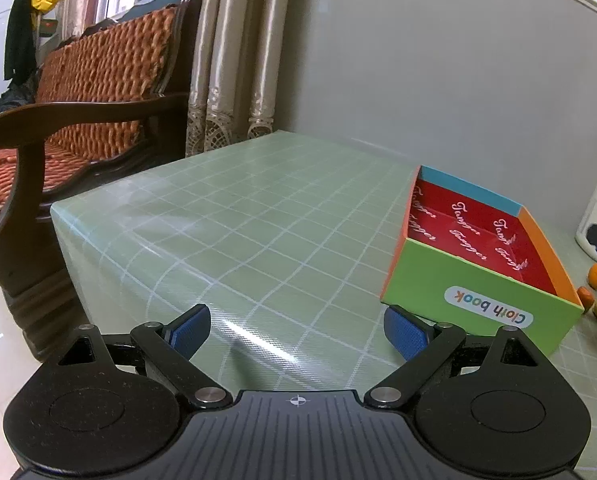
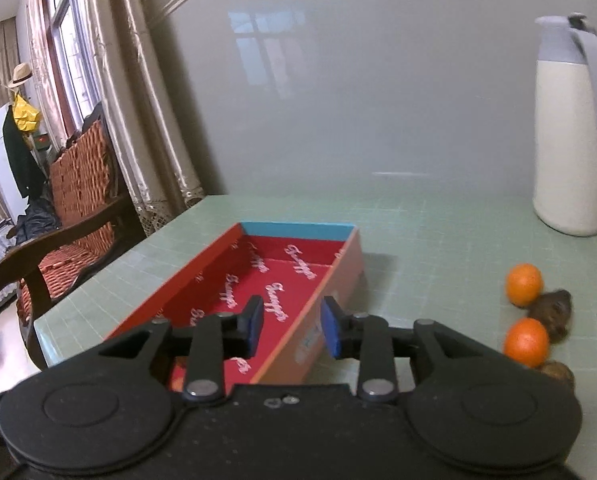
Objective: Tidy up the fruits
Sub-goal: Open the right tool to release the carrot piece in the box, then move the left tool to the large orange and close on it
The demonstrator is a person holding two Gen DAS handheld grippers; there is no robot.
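The box with the red lining sits on the green gridded bench, and nothing lies inside it, so the sorting looks to be at its start, with no fruit yet moved.

The right claw hangs above the near end of the box, its long right-hand wall running up between the two blue pads. The pads stand a little apart and press on nothing; the claw carries no fruit. The fruits lie well off to its right on the bench: one orange farther out, a second orange nearer, a brown lumpy fruit touching both, and another brownish one at the lower edge, partly hidden by the claw's body. Beyond them stands a white jug.

The left claw hovers wide open over bare bench, empty, the box just ahead to its right.

As I judge it, the step in hand is reaching for a first fruit. That calls for swinging the right claw rightward, opening wider than an orange, and coming down on the nearer one without nudging the brown fruit against it.
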